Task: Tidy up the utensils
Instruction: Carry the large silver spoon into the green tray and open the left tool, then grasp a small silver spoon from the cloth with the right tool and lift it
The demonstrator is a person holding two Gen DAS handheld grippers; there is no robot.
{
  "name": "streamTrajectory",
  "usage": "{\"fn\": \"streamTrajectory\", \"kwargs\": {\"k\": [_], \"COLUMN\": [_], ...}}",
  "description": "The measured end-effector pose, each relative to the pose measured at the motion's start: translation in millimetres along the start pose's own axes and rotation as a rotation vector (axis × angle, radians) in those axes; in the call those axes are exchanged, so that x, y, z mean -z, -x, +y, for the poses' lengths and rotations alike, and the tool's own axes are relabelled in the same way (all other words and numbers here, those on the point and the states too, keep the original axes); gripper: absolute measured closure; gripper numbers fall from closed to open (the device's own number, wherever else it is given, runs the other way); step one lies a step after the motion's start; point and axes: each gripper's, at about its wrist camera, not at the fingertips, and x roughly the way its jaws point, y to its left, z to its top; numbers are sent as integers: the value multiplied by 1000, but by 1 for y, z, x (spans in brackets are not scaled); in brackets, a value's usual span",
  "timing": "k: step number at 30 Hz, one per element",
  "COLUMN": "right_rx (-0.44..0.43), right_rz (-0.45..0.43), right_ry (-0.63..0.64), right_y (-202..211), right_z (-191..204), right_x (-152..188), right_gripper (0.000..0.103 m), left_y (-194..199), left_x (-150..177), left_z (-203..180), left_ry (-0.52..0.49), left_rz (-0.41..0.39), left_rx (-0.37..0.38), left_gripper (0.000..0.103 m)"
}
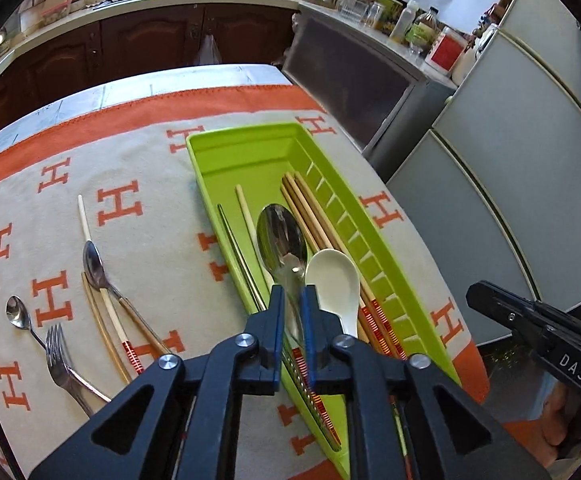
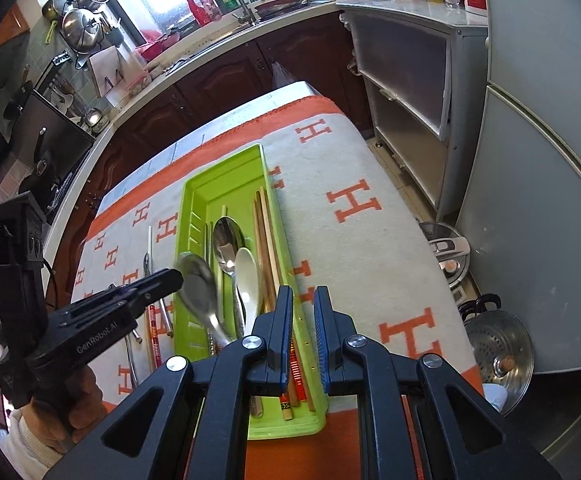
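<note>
- Tray, green, lay on the patterned cloth covering the table.
- Left hand-held gripper hung over the tray's near half, jaws only narrowly apart.
- A large metal spoon had its handle between those jaws, a sliver of gap showing beside it; its bowl was over the tray's middle and blurred in the right wrist view.
- Inside the tray lay a white spoon, wooden chopsticks along the slotted wall, and a pale chopstick.
- Left of the tray, on the cloth, lay another spoon, a small spoon, a fork and loose chopsticks.
- Right hand-held gripper hovered above the tray's near right corner, jaws narrow and holding nothing.
</note>
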Motion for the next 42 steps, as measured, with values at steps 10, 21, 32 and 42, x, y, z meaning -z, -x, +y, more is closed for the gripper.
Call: {"fn": "streamTrajectory", "kwargs": {"k": [10,21,32,42], "right_rx": [-4,-41,-58,-76], "right_rz": [38,46,57,83], "right_ry": [0,88,200,324], "right_y": [-22,-25,-13,-15], "right_z": [10,59,113,172], "right_x": [3,8,24,32], "right_gripper": [92,87,82,76], "left_y": [48,88,109,127], "left_x": [19,45,59,70], "left_z": [18,65,96,130], "left_ry": [49,170,228,270], "left_rz": [-90,-100,-118,-119], "left_rx": [-83,-232,-327,-409], "left_gripper": [41,34,30,30]}}
